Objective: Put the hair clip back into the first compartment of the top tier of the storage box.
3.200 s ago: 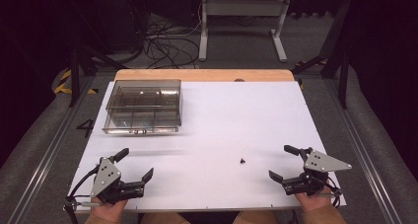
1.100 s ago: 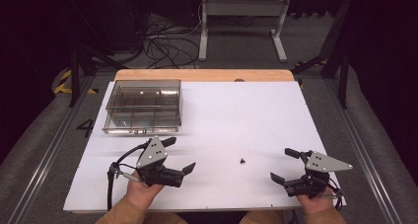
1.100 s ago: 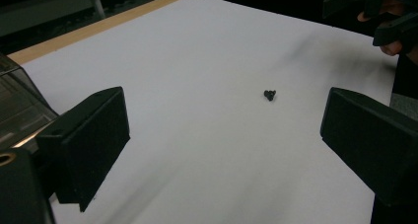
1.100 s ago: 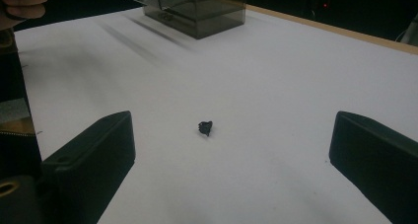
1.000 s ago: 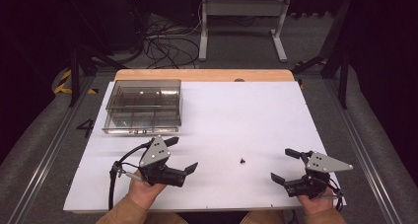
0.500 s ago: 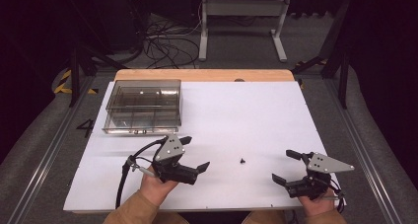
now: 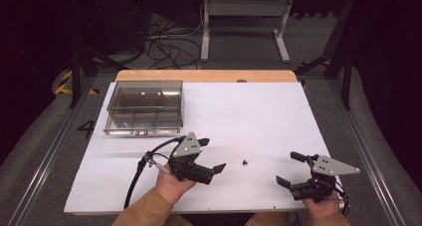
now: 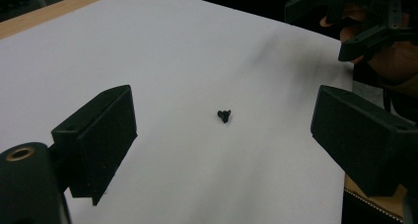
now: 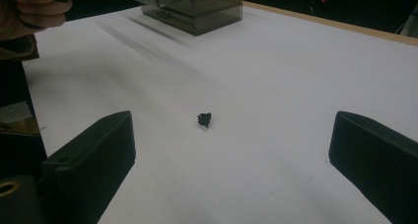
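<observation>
A tiny black screw (image 7: 244, 163) lies on the white table sheet (image 7: 249, 116) near the front middle. My left gripper (image 7: 213, 155) is open just left of it, jaws pointing right toward it. In the left gripper view the screw (image 8: 224, 115) sits ahead between the wide-apart jaws. My right gripper (image 7: 290, 168) rests open near the front right, jaws pointing left. From the right gripper view the screw (image 9: 204, 119) lies ahead between its jaws, with nothing held.
A smoky transparent compartment box (image 7: 144, 108) stands at the back left of the sheet, also seen as the box (image 9: 194, 7) in the right gripper view. A wooden table edge (image 7: 209, 75) runs along the back. A black cable (image 7: 134, 178) trails from the left gripper.
My left gripper has travelled from the front left corner rightward toward the screw, jaws staying open. The right gripper has barely moved.
</observation>
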A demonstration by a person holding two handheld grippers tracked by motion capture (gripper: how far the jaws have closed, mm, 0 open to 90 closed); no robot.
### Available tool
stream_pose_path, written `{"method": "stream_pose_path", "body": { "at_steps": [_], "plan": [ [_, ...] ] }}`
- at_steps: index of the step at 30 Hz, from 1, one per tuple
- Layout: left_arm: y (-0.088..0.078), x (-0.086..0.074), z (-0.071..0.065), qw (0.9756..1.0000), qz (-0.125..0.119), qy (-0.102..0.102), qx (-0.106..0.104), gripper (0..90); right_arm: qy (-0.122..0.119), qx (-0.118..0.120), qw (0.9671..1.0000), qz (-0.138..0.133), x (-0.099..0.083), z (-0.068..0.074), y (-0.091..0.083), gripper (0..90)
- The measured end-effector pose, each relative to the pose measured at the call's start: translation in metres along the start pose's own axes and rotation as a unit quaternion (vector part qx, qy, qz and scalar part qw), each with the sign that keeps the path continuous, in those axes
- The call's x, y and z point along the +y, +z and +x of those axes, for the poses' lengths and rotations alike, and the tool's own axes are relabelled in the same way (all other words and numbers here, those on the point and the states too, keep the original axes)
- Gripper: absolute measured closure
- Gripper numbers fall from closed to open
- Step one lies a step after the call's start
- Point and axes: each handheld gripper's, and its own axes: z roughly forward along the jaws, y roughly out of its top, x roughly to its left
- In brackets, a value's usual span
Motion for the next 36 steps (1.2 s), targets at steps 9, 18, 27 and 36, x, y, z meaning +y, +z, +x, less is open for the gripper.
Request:
{"method": "stream_pose_path", "body": {
  "at_steps": [9,18,27,36],
  "plan": [
    [0.018,0.006,-0.006,0.9999,0.008,0.008,-0.011,14.6,0.0,0.0,1.0,0.001,0.0,0.0,-0.001,4.1],
    [0.039,0.013,-0.01,0.9993,0.023,0.005,-0.028,18.4,0.0,0.002,1.0,0.001,0.0,-0.001,-0.001,4.2],
    [0.05,0.014,-0.01,0.9988,0.016,-0.012,-0.045,21.4,0.001,0.004,1.0,0.0,-0.001,-0.001,-0.002,4.3],
    [0.058,0.013,-0.011,0.999,0.02,-0.007,-0.039,33.3,0.002,0.005,1.0,0.001,-0.001,-0.001,-0.001,4.4]
  ]
}}
